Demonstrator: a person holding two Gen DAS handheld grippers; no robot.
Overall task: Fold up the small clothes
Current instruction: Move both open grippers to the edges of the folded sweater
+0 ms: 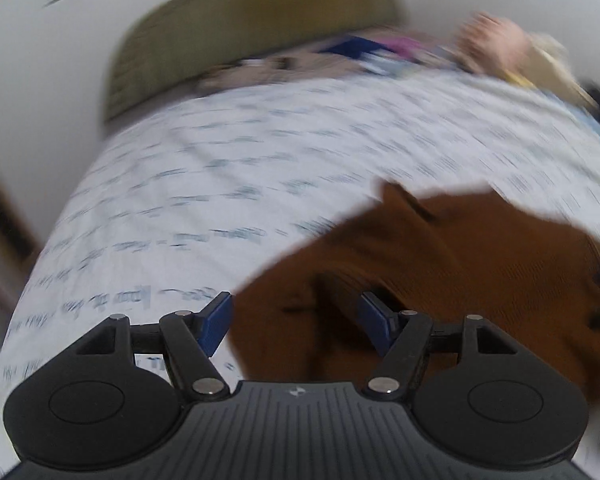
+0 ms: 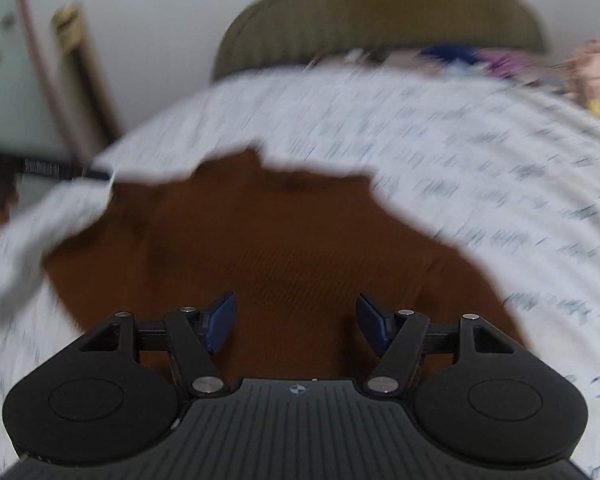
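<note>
The bed (image 2: 480, 152) is carrying a brown garment (image 2: 260, 248), lying at twelve o'clock ahead of the right gripper (image 2: 296, 322). It is looking soft and light; a hem corner seems best. The left gripper (image 1: 296, 322) is hovering at its edge; both jaws are standing spread, empty.

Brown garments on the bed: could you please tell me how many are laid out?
1: a brown garment on the patterned bedsheet, beneath both open grippers. Blurred clothes at the headboard may hide others.

Both tools gape wide — left tool (image 1: 296, 322) and right tool (image 2: 296, 320) each with 2 blue pads apart, gripping nothing.
</note>
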